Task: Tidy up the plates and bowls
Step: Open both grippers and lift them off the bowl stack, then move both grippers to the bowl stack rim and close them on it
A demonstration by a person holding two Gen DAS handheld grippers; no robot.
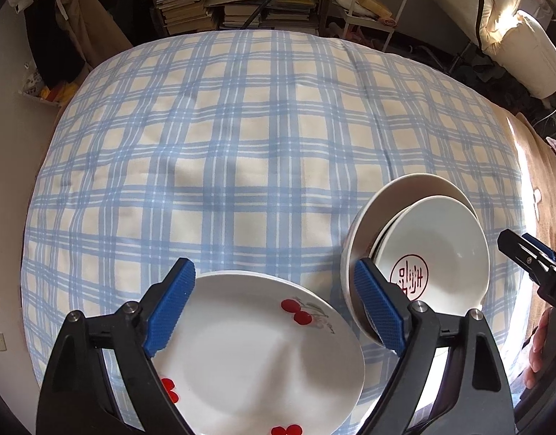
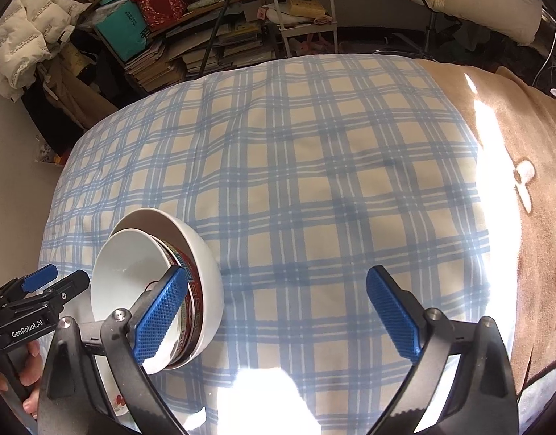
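Note:
A white plate with red cherries (image 1: pixel 256 355) lies flat at the near edge of the checked cloth. My left gripper (image 1: pixel 274 268) hangs above it, open, its blue pads apart and nothing pinched. Right of the plate stands a tilted nest of white bowls (image 1: pixel 441 239); the inner one carries a round red mark. In the right wrist view the same bowls (image 2: pixel 133 272) sit at lower left, a red-patterned rim showing between them. My right gripper (image 2: pixel 278 275) is open wide over bare cloth, its left finger in front of the bowls' rim. Each gripper shows at the edge of the other's view.
A blue-and-cream checked cloth (image 1: pixel 241 145) covers a soft, rounded surface. A brown blanket (image 2: pixel 524 181) lies to its right, crossed by bright sun patches. Shelves of books (image 1: pixel 223 3) and a white cart (image 2: pixel 299 7) stand beyond the far edge. A person's hand (image 1: pixel 539 355) holds the right gripper.

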